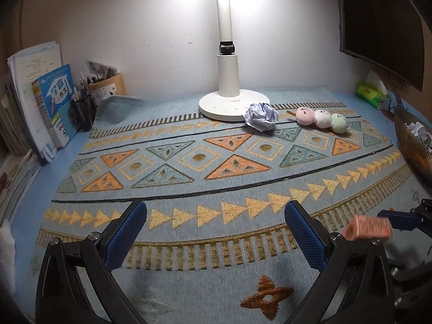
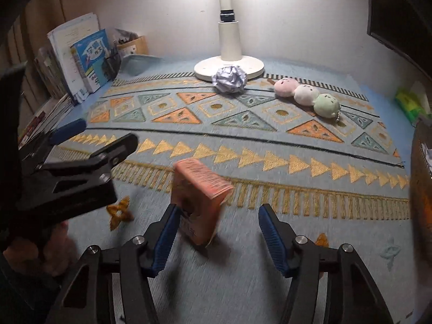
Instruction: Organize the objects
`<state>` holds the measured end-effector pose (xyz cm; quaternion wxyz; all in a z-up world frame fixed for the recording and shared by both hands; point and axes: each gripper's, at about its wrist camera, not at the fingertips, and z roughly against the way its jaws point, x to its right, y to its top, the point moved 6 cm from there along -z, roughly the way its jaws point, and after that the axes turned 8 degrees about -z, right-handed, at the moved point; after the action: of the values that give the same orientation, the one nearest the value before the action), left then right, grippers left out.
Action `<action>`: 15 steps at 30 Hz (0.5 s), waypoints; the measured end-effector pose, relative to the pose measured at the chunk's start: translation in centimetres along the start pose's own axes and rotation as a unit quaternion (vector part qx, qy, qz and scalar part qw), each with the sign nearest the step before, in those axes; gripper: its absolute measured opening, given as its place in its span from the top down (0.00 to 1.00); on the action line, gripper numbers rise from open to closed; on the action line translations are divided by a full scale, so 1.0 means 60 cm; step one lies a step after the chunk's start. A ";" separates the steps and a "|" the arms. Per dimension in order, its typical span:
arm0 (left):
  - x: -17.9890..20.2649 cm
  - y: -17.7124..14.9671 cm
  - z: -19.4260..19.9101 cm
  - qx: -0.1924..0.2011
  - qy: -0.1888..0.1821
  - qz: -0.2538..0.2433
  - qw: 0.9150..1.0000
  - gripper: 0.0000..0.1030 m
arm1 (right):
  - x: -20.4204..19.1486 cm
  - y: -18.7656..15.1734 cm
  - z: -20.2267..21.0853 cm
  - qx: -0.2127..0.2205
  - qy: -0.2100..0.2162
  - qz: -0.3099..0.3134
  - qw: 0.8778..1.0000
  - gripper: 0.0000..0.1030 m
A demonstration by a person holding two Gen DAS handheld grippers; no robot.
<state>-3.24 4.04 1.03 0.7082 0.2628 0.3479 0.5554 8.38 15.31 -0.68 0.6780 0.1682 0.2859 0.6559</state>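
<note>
Standing tilted on the blue patterned woven mat [image 2: 270,140], blurred orange-pink rectangular box [image 2: 201,197] sits between the right gripper [image 2: 217,225] fingers, against the left pad, clear of the right one; jaws apart, no grip. Left gripper [image 1: 216,232] jaws wide, nothing between. Crumpled white paper ball [image 1: 260,116] touches white lamp base [image 1: 232,105]; three-ball plush skewer [image 1: 320,118] just beside.

A pink-orange box [image 2: 201,197] is standing tilted and motion-blurred on the patterned mat [image 2: 270,140], its printed face leaning toward the near left. A crumpled paper ball [image 2: 229,78] is lying against the lamp base. A three-ball plush skewer [image 2: 306,94], pink, white and green, is lying just right of it.
</note>
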 end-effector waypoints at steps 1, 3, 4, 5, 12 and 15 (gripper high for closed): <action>-0.003 0.000 -0.001 0.000 0.011 -0.006 1.000 0.01 | 0.013 0.014 -0.006 0.012 -0.011 -0.017 1.000 0.43; -0.011 -0.005 -0.009 -0.015 0.047 -0.026 0.998 0.01 | 0.038 0.035 -0.018 0.014 -0.003 -0.057 0.998 0.43; -0.014 -0.008 -0.016 -0.025 0.043 -0.026 0.998 0.01 | 0.049 0.037 -0.021 0.006 0.008 -0.078 0.997 0.43; -0.017 -0.010 -0.019 -0.029 0.030 -0.020 0.999 0.01 | 0.060 0.035 -0.027 -0.004 0.020 -0.101 0.995 0.43; -0.017 -0.011 -0.020 -0.029 0.017 -0.011 0.999 0.01 | 0.035 0.002 -0.012 -0.025 0.050 -0.123 0.991 0.40; -0.015 -0.011 -0.018 -0.026 0.016 -0.015 0.999 0.01 | -0.002 0.003 -0.028 -0.032 0.027 -0.094 0.995 0.30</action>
<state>-3.84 2.99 0.07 0.7173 0.2306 0.3481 0.5579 7.21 14.95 -1.84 0.7339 0.1010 0.2976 0.6022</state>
